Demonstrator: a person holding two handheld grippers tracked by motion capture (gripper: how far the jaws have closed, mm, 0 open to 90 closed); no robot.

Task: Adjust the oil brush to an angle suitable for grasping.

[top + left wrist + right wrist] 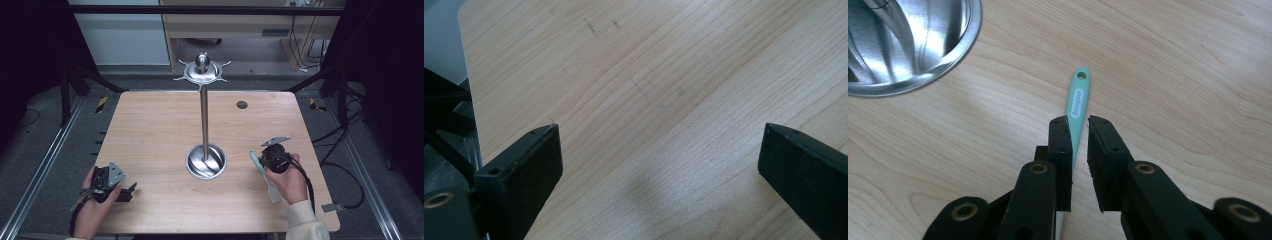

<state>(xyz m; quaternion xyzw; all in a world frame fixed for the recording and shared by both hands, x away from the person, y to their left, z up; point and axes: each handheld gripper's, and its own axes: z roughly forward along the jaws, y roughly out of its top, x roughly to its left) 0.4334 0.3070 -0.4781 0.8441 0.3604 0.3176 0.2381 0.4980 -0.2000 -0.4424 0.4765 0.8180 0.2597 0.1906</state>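
Your right gripper (1078, 125) straddles the teal utensil (1077, 102), lying flat beside the stand's base (206, 161), jaws narrowly apart, apparently ungripped; your left gripper (659, 145) rests wide open, empty.

The pale wooden bench (150, 150) was evenly and brightly lit in the high view, while the left and right edges of that frame fell into near black. The polished round steel base of the stand (206, 161) carried bright glare at centre frame, and in the right gripper view its mirrored bowl (913, 45) flared white at the upper left. In the left gripper view a soft, blurred shadow lay low in the middle of the frame, and the black jaws there read slightly soft. Wood grain stayed sharp in both gripper views. The high view looked mildly grainy and compressed.
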